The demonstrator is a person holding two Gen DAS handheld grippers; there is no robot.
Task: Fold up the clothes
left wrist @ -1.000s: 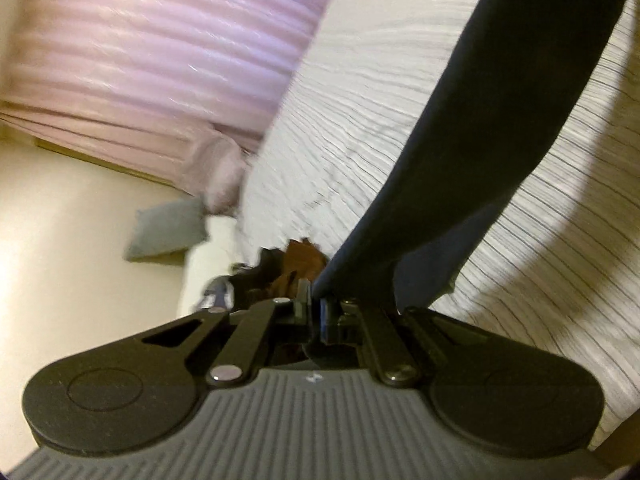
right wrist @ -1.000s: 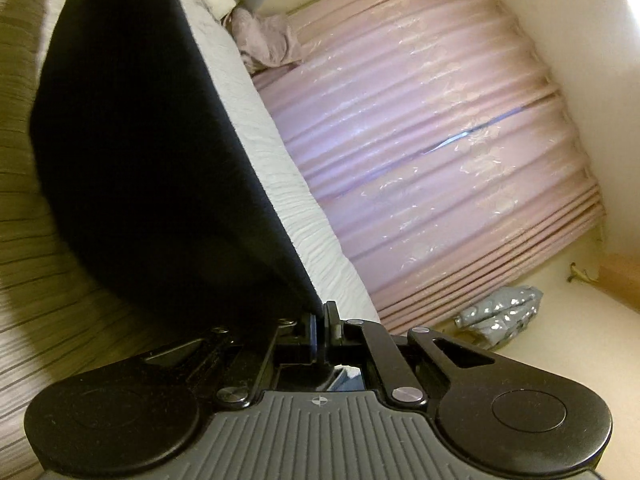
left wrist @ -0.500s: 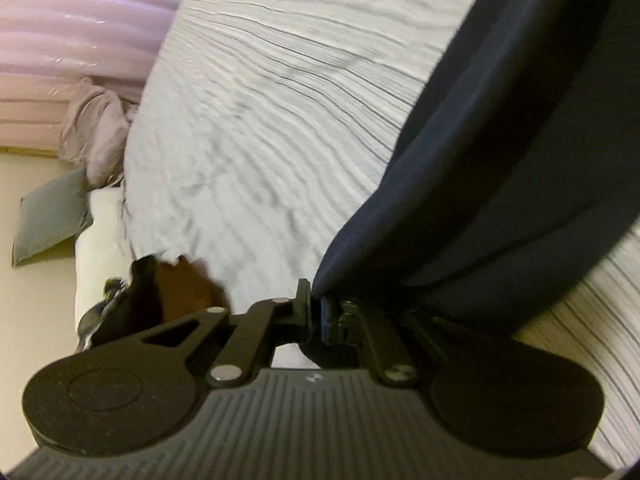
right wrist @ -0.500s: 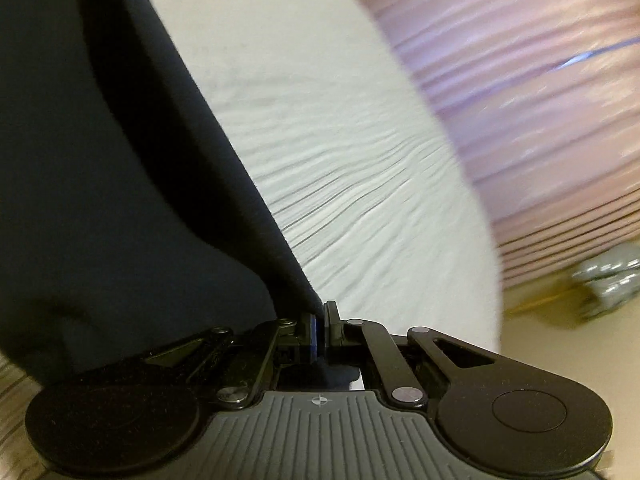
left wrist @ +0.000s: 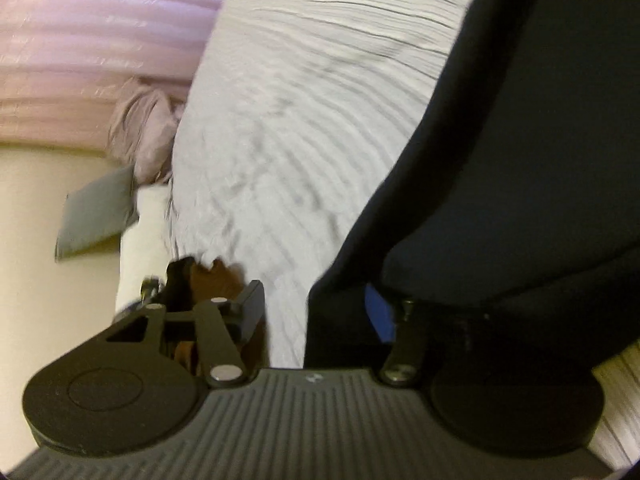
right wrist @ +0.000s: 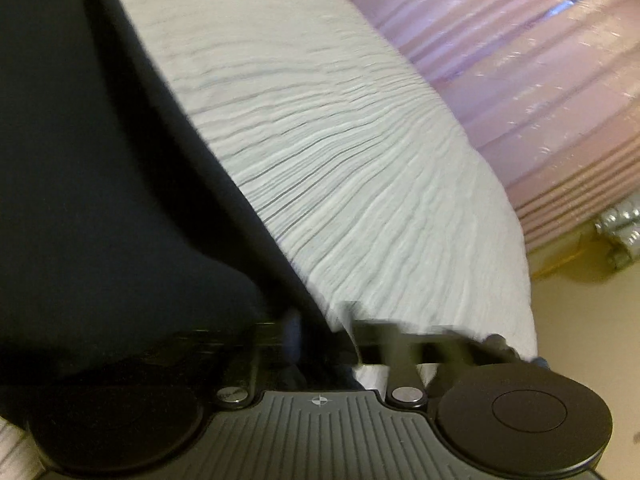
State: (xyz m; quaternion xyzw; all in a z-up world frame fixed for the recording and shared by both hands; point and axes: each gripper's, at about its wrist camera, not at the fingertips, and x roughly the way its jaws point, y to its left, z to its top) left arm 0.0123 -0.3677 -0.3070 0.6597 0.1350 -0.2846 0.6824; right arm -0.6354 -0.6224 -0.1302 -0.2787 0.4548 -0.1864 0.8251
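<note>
A dark navy garment [left wrist: 520, 160] lies on the striped white bed cover [left wrist: 300, 120] and fills the right of the left wrist view. My left gripper [left wrist: 316, 312] is open; the cloth's edge drapes over its right finger with the blue pad [left wrist: 378, 316], while the left finger [left wrist: 252, 308] stands bare. In the right wrist view the same garment [right wrist: 100, 160] covers the left half. My right gripper [right wrist: 328, 340] is open too, blurred; cloth lies over its left finger [right wrist: 294, 336].
Pink curtains [left wrist: 100, 40] [right wrist: 520, 60] hang beyond the bed [right wrist: 340, 180]. A grey pillow [left wrist: 96, 216] and a mauve cloth [left wrist: 144, 136] sit at the bed's far end. A brown and black item [left wrist: 204, 280] lies near my left finger. A silvery bundle [right wrist: 620, 232] rests on the floor.
Both grippers were shut on the garment's edge and have now opened, letting it go. The garment has come down from hanging onto the bed cover.
</note>
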